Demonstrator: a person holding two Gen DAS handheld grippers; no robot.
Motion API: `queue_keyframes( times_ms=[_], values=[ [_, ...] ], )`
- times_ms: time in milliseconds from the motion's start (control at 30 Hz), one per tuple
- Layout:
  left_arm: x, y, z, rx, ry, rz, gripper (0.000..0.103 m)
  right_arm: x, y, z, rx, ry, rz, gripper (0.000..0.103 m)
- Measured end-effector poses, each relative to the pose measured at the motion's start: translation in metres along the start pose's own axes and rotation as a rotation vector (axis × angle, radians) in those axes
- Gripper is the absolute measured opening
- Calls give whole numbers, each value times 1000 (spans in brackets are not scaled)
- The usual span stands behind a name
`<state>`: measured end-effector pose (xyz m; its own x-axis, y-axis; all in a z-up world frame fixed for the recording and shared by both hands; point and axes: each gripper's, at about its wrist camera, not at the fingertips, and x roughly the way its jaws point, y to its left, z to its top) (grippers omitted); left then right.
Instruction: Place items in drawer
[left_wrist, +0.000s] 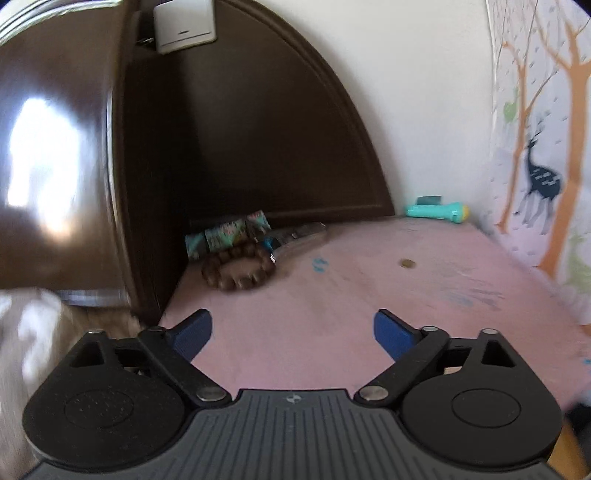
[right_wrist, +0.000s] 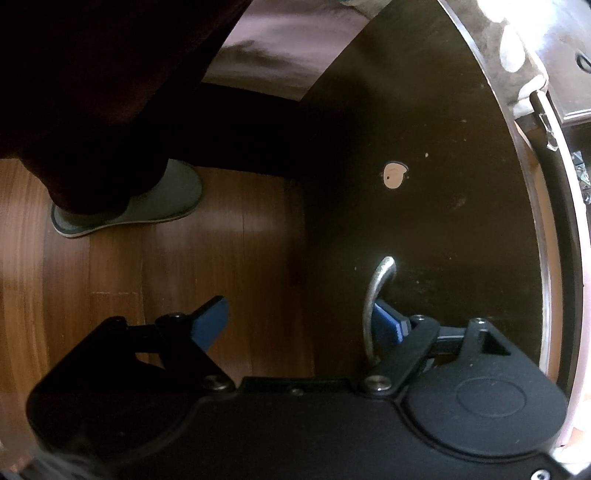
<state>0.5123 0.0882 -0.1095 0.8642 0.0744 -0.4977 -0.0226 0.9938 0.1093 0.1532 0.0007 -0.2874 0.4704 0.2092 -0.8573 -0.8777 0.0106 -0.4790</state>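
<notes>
The big dark brown wooden drawer front (right_wrist: 424, 184) fills the right wrist view from 12 to 4 o'clock. It is flat and shiny, with tiny pale specks and one small pale chipped spot (right_wrist: 394, 176) near the middle. A curved silver metal handle (right_wrist: 373, 306) sticks out of it at about 5 o'clock. The right gripper (right_wrist: 299, 321) is wide open. One blue finger (right_wrist: 388, 325) sits just behind the handle's curve, and the other blue finger is out over the brown wooden floor (right_wrist: 110, 277). A grey slipper (right_wrist: 147, 210) stands on the floor at 9 o'clock.

In the left wrist view, the pink table top (left_wrist: 351, 295) spreads out in front. The left gripper (left_wrist: 292, 332) is wide open too, holding nothing, just above the pink top. A ring of brown wooden beads (left_wrist: 240, 267) lies at 11 o'clock. Small teal patterned boxes (left_wrist: 225, 236) lean behind it against the dark brown board. A teal toy flashlight (left_wrist: 437, 210) lies far back at 1 o'clock. A small gold coin (left_wrist: 407, 263) lies alone at 2 o'clock.
</notes>
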Motion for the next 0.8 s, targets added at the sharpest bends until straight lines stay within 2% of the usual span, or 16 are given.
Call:
queue_keyframes(
  times_ms=[200,467,600,733,800],
  values=[
    [54,8,27,130,0,74,71,1,1,1,-3,3,1,87],
    [119,18,51,245,9,113,67,5,5,-1,-13,-2,-1,95],
    [147,19,56,296,18,105,61,7,7,-1,-14,-2,-2,98],
    [168,23,60,347,52,99,50,9,9,-1,-16,-2,-2,102],
    [178,25,60,366,68,100,49,9,9,-1,-15,-3,-3,102]
  ],
)
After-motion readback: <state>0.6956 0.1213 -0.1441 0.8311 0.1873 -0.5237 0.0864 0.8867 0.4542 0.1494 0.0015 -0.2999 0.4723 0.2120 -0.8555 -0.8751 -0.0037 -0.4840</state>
